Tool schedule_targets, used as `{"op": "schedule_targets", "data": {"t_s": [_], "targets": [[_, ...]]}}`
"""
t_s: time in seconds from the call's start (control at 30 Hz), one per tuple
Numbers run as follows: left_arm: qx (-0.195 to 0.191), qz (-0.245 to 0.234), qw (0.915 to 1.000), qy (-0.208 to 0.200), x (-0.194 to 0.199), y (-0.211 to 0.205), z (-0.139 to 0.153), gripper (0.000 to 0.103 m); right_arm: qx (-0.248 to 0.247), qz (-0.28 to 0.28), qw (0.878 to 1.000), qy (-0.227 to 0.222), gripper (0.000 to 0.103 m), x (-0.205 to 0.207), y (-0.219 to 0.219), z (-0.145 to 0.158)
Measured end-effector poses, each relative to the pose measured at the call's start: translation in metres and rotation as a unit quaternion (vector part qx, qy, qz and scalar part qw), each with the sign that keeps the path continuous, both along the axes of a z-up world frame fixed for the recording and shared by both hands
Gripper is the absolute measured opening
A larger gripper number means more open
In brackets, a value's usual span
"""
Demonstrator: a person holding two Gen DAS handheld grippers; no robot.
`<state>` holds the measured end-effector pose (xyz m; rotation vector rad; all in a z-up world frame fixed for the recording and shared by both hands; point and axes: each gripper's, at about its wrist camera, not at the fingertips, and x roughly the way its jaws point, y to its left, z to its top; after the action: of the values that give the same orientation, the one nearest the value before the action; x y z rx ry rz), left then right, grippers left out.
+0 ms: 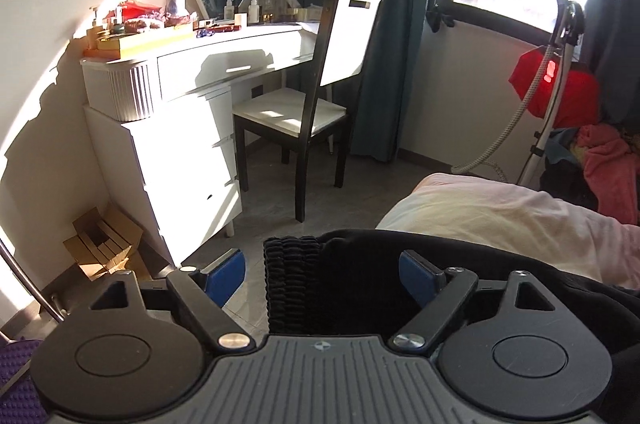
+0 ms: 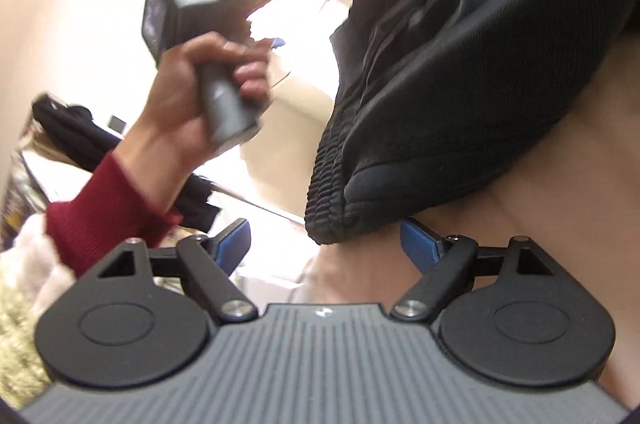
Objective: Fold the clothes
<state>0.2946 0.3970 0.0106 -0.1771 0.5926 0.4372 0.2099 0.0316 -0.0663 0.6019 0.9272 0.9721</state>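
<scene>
A black garment (image 1: 360, 264) with a ribbed waistband (image 1: 290, 272) lies at the edge of a bed with a pale pink sheet (image 1: 500, 216). My left gripper (image 1: 322, 274) is open above it; the waistband sits between the blue pads (image 1: 226, 274), which do not press on it. In the right wrist view the same black garment (image 2: 440, 84) shows as a folded bundle with its ribbed edge (image 2: 332, 176) just ahead of my right gripper (image 2: 326, 244). That gripper is open and holds nothing. A hand (image 2: 192, 92) in a dark red sleeve grips the left gripper's handle.
A white dressing table (image 1: 192, 96) with a mirror and bottles stands at the left, with a dark chair (image 1: 312, 104) beside it. A cardboard box (image 1: 104, 244) sits on the floor. A garment steamer pole (image 1: 556, 84) and a pile of red and pink clothes (image 1: 600, 160) are at the right.
</scene>
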Motion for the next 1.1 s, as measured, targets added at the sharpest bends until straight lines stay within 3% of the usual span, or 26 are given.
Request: {"op": "schedule_targets", "data": {"t_s": [0.2,0.4,0.67,0.77,0.87,0.97,1.1], "targets": [[0.02,-0.057,0.9975,-0.036,-0.09,-0.09,0.025,0.089,-0.08,-0.067,0.987,-0.121,0.084,-0.045,-0.071,0.069],[0.035,-0.116,0.9912,-0.054,-0.178,-0.187,0.027,0.089,-0.152,-0.134,0.95,-0.236,0.083,-0.095,-0.15,0.125],[0.042,-0.17,0.9783,-0.111,-0.259,-0.296,0.016,0.091,-0.214,-0.2,0.903,-0.315,0.083,-0.108,-0.175,0.09],[0.01,-0.189,0.9758,-0.109,-0.27,-0.314,-0.004,0.091,-0.214,-0.226,0.9,-0.306,0.083,-0.113,-0.191,0.076],[0.028,-0.205,0.9741,-0.092,-0.261,-0.33,-0.018,0.091,-0.203,-0.25,0.9,-0.293,0.083,-0.112,-0.206,0.072],[0.041,-0.22,0.9719,-0.074,-0.231,-0.337,-0.021,0.091,-0.197,-0.276,0.894,-0.291,0.083,-0.113,-0.217,0.076],[0.006,-0.239,0.9694,-0.056,-0.157,-0.333,-0.022,0.09,-0.189,-0.302,0.891,-0.28,0.083,-0.107,-0.228,0.073]]}}
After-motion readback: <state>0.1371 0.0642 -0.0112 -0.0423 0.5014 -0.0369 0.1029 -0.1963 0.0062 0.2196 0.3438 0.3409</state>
